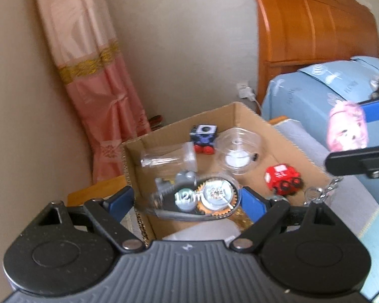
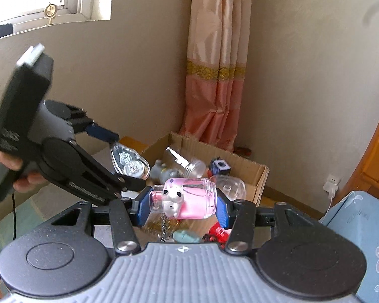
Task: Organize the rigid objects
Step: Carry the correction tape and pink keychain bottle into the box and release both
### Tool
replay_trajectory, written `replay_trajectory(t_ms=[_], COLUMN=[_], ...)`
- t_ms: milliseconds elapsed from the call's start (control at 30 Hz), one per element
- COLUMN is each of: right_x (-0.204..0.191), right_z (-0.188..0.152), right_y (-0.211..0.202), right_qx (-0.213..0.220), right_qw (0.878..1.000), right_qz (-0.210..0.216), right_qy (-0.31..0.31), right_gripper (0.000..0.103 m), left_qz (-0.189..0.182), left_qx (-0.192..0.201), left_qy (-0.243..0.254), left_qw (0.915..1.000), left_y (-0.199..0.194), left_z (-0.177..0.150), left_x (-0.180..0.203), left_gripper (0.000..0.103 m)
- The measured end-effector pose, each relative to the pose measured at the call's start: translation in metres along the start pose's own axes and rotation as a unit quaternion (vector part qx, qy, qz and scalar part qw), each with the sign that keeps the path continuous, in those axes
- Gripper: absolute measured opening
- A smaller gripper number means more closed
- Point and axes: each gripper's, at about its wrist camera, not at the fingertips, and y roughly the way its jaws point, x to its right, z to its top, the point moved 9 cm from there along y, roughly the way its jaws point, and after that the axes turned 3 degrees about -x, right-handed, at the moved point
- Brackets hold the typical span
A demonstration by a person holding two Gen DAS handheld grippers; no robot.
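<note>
Left gripper [image 1: 189, 199] tilted down over cardboard box [image 1: 255, 117], jaws wide and clamped across clear oval case [image 1: 199, 198] holding gears and a "12m" disc. Right gripper [image 2: 183, 202] likewise angled down, jaws drawn close and clamped on pink jar [image 2: 189, 199] with small pig figure, held sideways above box, keychain [image 2: 165, 227] dangling beneath. Hand [image 2: 17, 174] gripping left tool's handle. Inside box: clear jar [image 1: 168, 157] on its side, clear dome [image 1: 238, 149], blue toy [image 1: 204, 139], red toy car [image 1: 283, 179], grey figure [image 1: 175, 183]. Behind: curtain [image 1: 96, 75], wooden headboard [image 1: 310, 30]; blue bedding [image 1: 315, 96] beside box.
</note>
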Motion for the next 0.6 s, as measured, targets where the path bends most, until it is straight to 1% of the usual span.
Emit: replay_trajectory(t_ms=[133, 333, 400, 600], right_x=[0.0, -0.005, -0.008, -0.02], right_z=[0.008, 0.02, 0.026, 0.045], right_y=[0.004, 0.014, 0.02, 0.046], right_qx=[0.002, 0.001, 0.0, -0.006], right_qw=[1.0, 1.0, 1.0, 1.0], right_qz=[-0.002, 0.001, 0.004, 0.012], right_qy=[0.0, -0.004, -0.004, -0.003], right_gripper=[0.056, 0.056, 0.056, 0.056], left_qz=[0.009, -0.005, -0.008, -0.004], left_qx=[-0.001, -0.007, -0.009, -0.021], left_qy=[0.005, 0.012, 0.011, 0.007], left_qw=[0.9999, 0.9999, 0.9999, 0.9997], left_y=[0.004, -0.009, -0.014, -0.025], left_z=[-0.006, -0.023, -0.03, -0.055], left_x=[-0.006, -0.011, -0.014, -0.026], left_gripper=[0.091, 0.092, 0.096, 0.096])
